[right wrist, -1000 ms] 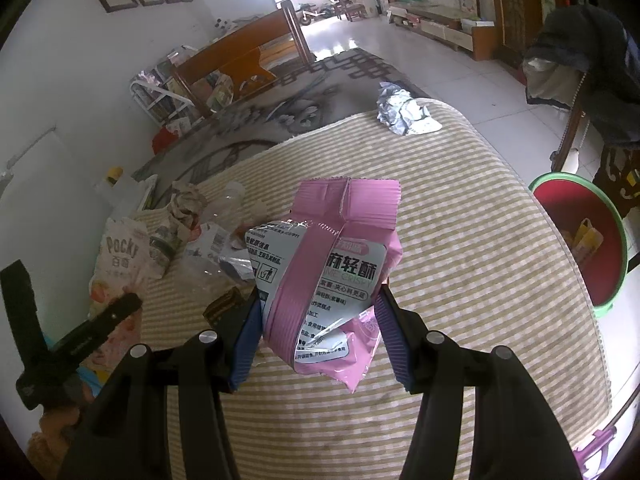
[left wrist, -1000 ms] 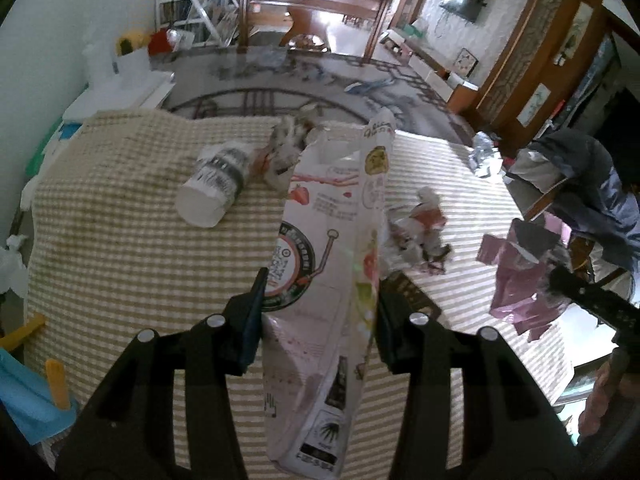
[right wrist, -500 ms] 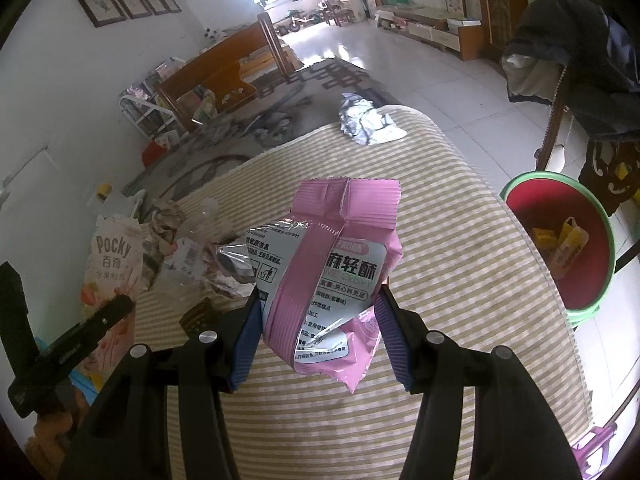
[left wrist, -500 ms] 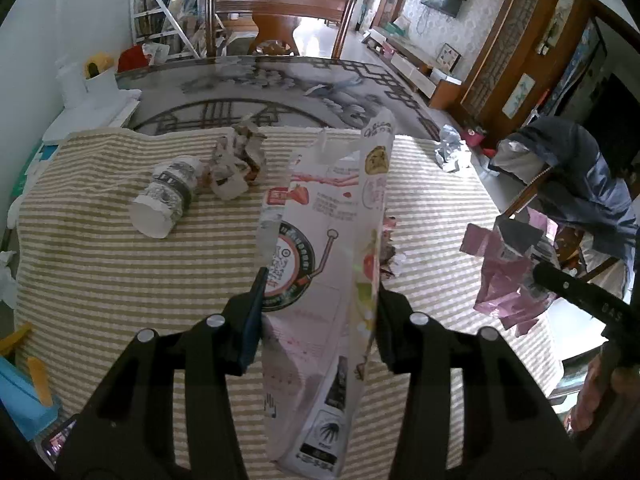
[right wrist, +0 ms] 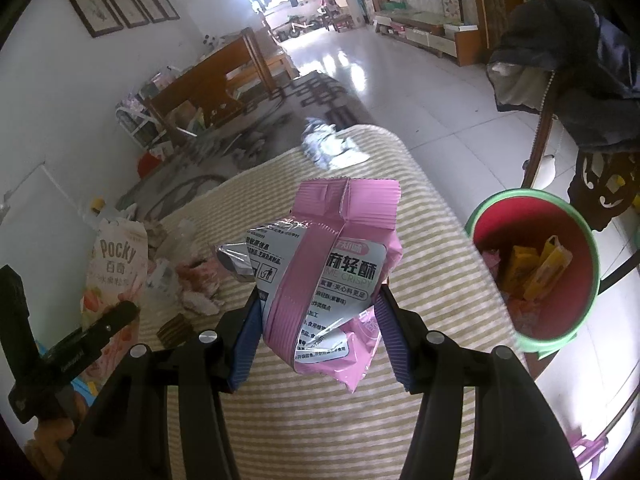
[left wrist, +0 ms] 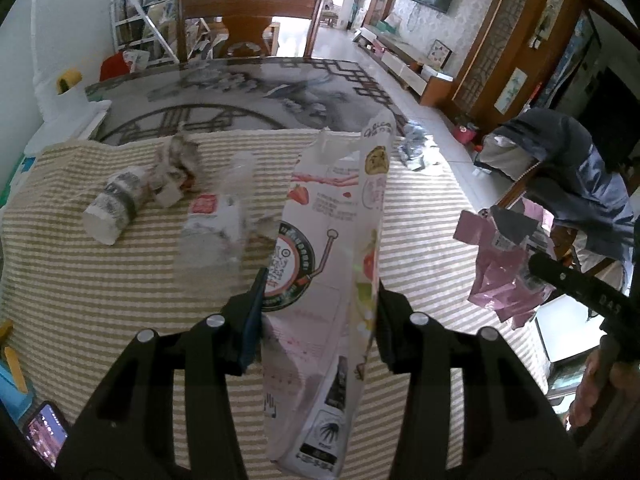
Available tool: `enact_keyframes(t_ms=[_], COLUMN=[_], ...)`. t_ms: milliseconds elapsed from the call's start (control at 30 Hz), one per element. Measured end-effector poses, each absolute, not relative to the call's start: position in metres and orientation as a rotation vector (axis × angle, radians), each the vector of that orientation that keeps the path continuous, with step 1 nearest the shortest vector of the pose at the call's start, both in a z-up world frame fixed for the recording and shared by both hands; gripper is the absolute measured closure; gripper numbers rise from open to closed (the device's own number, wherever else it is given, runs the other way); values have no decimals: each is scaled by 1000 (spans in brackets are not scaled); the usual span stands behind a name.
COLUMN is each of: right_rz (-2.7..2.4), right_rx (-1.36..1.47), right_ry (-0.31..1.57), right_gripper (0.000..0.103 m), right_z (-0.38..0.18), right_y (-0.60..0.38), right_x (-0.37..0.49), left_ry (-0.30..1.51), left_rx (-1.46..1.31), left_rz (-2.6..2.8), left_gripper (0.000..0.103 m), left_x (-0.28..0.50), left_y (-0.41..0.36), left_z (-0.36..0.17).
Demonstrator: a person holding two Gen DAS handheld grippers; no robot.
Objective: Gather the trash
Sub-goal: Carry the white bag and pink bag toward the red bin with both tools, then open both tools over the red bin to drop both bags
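While each hand-held gripper pinches wrapper, Pocky bag (left wrist: 332,264) hides table; pink packet (right wrist: 332,280) masks bin (right wrist: 576,312) edge.

Both wrist fisheyes look steeply down along their fingers, close over the beige-striped tablecloth (left wrist: 100,300) (right wrist: 320,420). Shared: this cloth and the crumpled silver foil wrapper (left wrist: 414,148) (right wrist: 330,146).

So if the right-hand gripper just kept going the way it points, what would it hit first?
Probably the striped tablecloth. The right gripper, shut on the pink snack bag, tilts down at it; the red bin sits off to the side. Depth is unclear.
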State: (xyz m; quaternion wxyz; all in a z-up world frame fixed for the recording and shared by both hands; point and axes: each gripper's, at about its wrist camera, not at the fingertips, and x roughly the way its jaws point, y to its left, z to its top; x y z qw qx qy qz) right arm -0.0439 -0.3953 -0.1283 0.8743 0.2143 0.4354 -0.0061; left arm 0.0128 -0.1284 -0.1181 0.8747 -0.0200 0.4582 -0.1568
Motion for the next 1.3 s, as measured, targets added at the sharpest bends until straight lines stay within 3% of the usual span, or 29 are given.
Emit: enact_keyframes(t_ms=[533,1100,1167,1200,1267,1300], right_rz=[-70,-267,-269,-269,-280,-290], right_rx=[514,650,666,683,704,711], right_ry=[894,881,883,884,878,877], right_gripper=[49,49,42,40,33,30], right_z=[-137,-154,-156,-158,-160,-161], right_y=[-491,-618,-625,-629,-633,-635], right_x=[-57,-102,-102,-102,-103,-104], left_ry=[973,1038,1042,1044,1032,1020], left_rx=[13,115,122,122,123,126], left_rz=[-412,-740,-765,-782,-794,-798], left_gripper=[58,56,50,38,26,26], left_x=[7,8,9,9,9,7], left_y=[-234,-417,-431,-439,-448,-450], left_z=[-115,-130,-131,-131,-128,-127])
